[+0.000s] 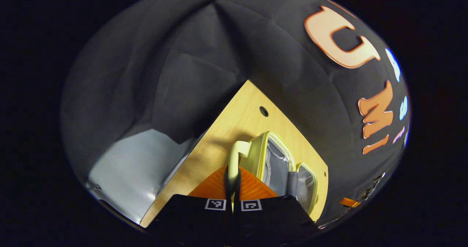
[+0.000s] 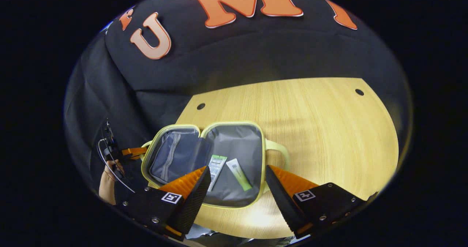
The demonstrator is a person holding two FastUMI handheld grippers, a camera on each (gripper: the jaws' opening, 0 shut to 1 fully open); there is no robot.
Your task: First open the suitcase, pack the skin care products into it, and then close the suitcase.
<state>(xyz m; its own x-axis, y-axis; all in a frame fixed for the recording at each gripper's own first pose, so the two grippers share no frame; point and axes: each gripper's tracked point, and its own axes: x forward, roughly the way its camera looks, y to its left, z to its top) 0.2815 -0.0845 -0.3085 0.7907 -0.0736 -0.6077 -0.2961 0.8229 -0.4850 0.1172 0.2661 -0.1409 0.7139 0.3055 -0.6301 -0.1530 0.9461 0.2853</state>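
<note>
Two tubes lie side by side inside the open case (image 2: pixel 204 163) on the wooden counter (image 2: pixel 329 130). One is a white tube (image 2: pixel 216 167) with a green top end. The other is a green tube (image 2: pixel 239 174) with a white cap. They rest on the grey lining of the right half of the case, close to each other.

The case is pale yellow and lies flat, both halves spread open. The left half has a grey zip pocket. A yellow handle (image 2: pixel 279 152) sticks out on its right side.

The right gripper (image 2: pixel 237 188) hovers over the near edge of the case. Its fingers are spread wide and hold nothing. The tubes show in the gap between them.

In the left gripper view, the left gripper (image 1: pixel 232 181) has its fingers pressed close on the other handle (image 1: pixel 236 159) of the case. The case lies just past those fingers.

In the right gripper view, the left gripper sits at the far left of the case, with a hand (image 2: pixel 109 168) holding it.

The counter has small round holes (image 2: pixel 200 106) near its back edge.
</note>
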